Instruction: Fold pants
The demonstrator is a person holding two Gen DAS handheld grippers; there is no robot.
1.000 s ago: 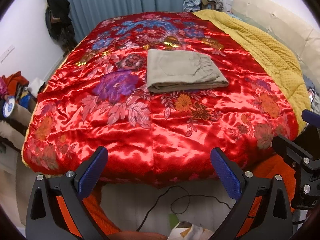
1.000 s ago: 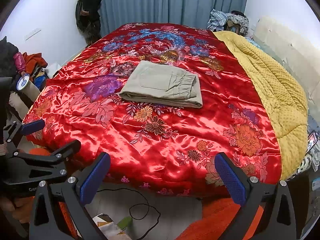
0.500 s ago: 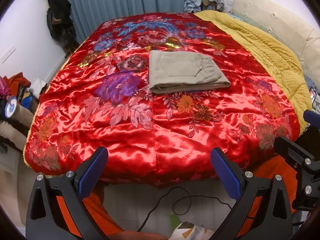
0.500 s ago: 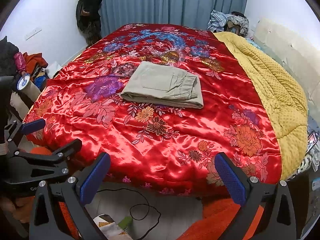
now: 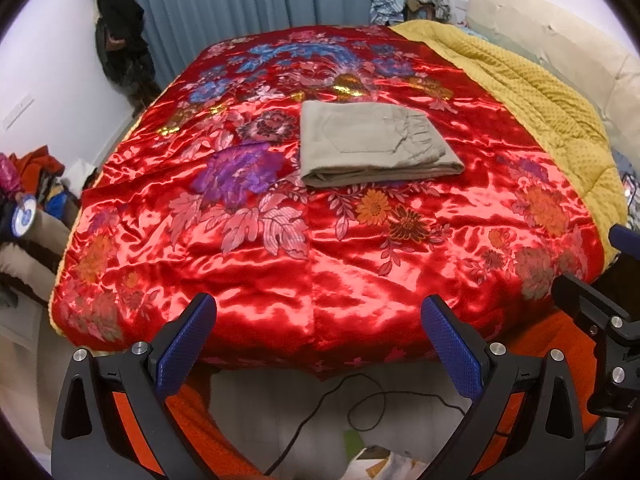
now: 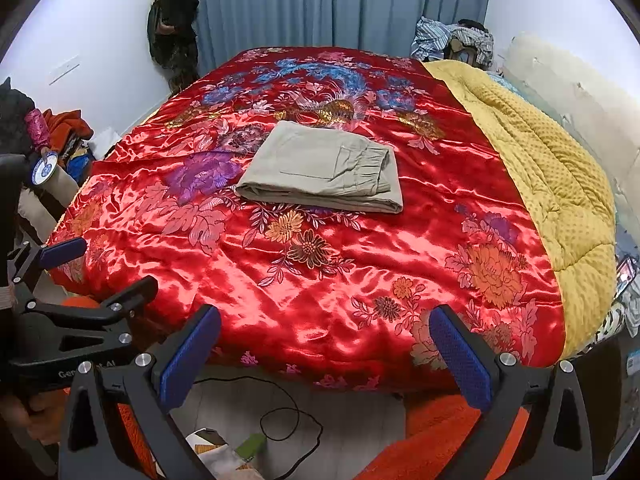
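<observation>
The khaki pants (image 5: 372, 144) lie folded into a flat rectangle in the middle of the bed, on the red floral satin cover (image 5: 320, 248). They also show in the right wrist view (image 6: 324, 168). My left gripper (image 5: 318, 312) is open and empty, held off the near edge of the bed, far from the pants. My right gripper (image 6: 324, 320) is open and empty too, beside the left one. The left gripper's body (image 6: 76, 312) shows at the left of the right wrist view.
A yellow blanket (image 5: 532, 96) lies along the right side of the bed. A black cable (image 5: 360, 400) and orange fabric (image 6: 432, 436) lie on the floor below the bed's near edge. Clothes and clutter (image 6: 60, 136) sit by the left wall.
Both grippers have shifted very slightly; the view of the bed has barely moved. The pants lie still and both grippers stay open.
</observation>
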